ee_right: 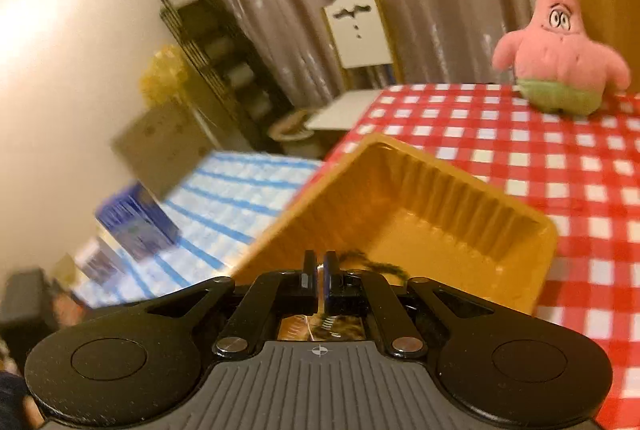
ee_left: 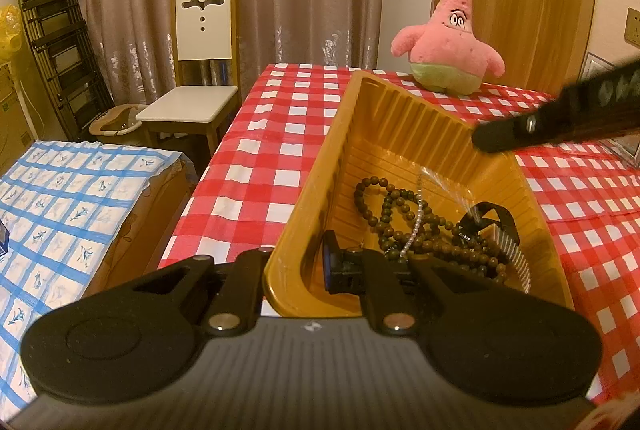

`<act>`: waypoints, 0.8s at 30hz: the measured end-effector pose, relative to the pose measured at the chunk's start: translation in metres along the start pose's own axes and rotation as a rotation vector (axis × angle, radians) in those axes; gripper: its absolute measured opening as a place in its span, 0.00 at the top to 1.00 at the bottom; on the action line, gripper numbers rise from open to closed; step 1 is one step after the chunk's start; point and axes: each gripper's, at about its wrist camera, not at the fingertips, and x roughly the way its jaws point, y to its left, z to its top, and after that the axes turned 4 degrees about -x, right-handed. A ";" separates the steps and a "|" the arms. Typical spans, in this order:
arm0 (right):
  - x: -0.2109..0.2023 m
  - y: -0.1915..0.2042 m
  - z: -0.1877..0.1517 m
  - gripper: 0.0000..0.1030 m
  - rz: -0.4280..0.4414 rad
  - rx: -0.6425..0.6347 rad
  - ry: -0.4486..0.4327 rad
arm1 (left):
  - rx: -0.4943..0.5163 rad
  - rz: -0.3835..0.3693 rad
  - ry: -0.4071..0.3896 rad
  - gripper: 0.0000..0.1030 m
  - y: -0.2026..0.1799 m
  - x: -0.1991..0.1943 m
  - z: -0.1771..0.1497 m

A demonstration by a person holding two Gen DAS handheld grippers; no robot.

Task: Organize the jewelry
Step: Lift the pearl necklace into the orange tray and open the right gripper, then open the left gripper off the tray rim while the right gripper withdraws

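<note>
An orange plastic tray (ee_left: 400, 133) sits on the red checked table. It holds brown bead strings (ee_left: 404, 218), a thin pearl chain (ee_left: 418, 226) and a black watch strap (ee_left: 500, 222). My left gripper (ee_left: 296, 270) is shut on the tray's near rim, one finger inside the tray and one outside. My right gripper (ee_right: 319, 282) is above the tray (ee_right: 432, 205), with its jaws nearly closed on a thin pale strand; dark beads (ee_right: 384, 266) blur just past it. Its arm shows in the left wrist view (ee_left: 560, 113), over the tray's far right rim.
A pink starfish plush (ee_left: 450, 41) stands at the table's far edge. A white chair (ee_left: 200, 81) is beyond the table's left corner. A lower surface with a blue checked cloth (ee_left: 64, 213) lies left, with blue boxes (ee_right: 136, 226) on it. A folded black rack (ee_left: 56, 41) leans on the wall.
</note>
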 end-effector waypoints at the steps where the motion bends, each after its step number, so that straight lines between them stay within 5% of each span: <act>1: 0.004 -0.001 -0.003 0.78 -0.035 -0.008 0.023 | 0.001 0.000 0.000 0.90 0.000 0.000 0.000; 3: 0.008 -0.007 -0.012 0.51 -0.072 0.003 0.054 | -0.001 -0.001 0.001 0.90 0.000 0.000 -0.001; 4: 0.006 -0.011 -0.017 0.47 -0.079 0.024 0.053 | -0.002 -0.002 0.003 0.90 0.000 0.000 -0.002; 24: -0.038 -0.015 -0.068 0.43 -0.204 0.115 0.102 | -0.093 -0.038 0.109 0.86 0.025 0.018 -0.020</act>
